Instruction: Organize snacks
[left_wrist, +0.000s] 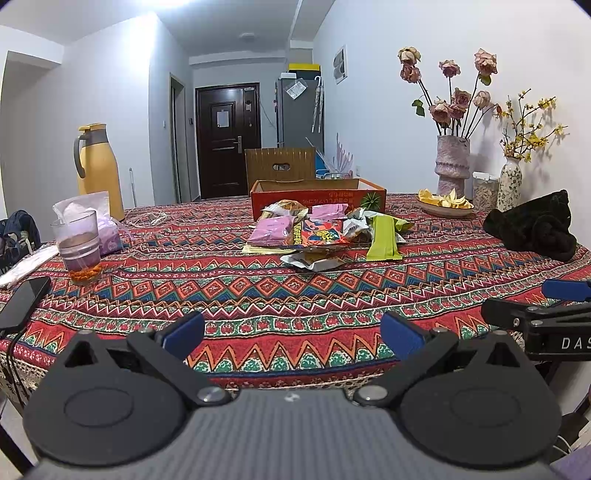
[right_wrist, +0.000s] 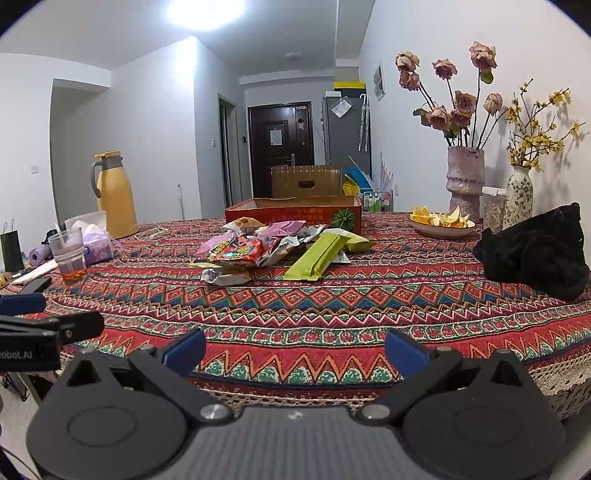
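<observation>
Beyond glass (right_wrist: 68, 253), mat (right_wrist: 40, 254) right-view only.

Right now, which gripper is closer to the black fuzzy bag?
Right. The right gripper has the black fuzzy bag ahead to its right; the left gripper sits farther left of it.

We're seeing a woven cloth tablecloth (left_wrist: 258, 295), matt; glossy crinkly foil snack packets (left_wrist: 317, 232); a cardboard box (left_wrist: 317, 194); a clear glass cup (left_wrist: 79, 247); matt black plastic left gripper (left_wrist: 291, 334), blue pads (left_wrist: 183, 334).
</observation>
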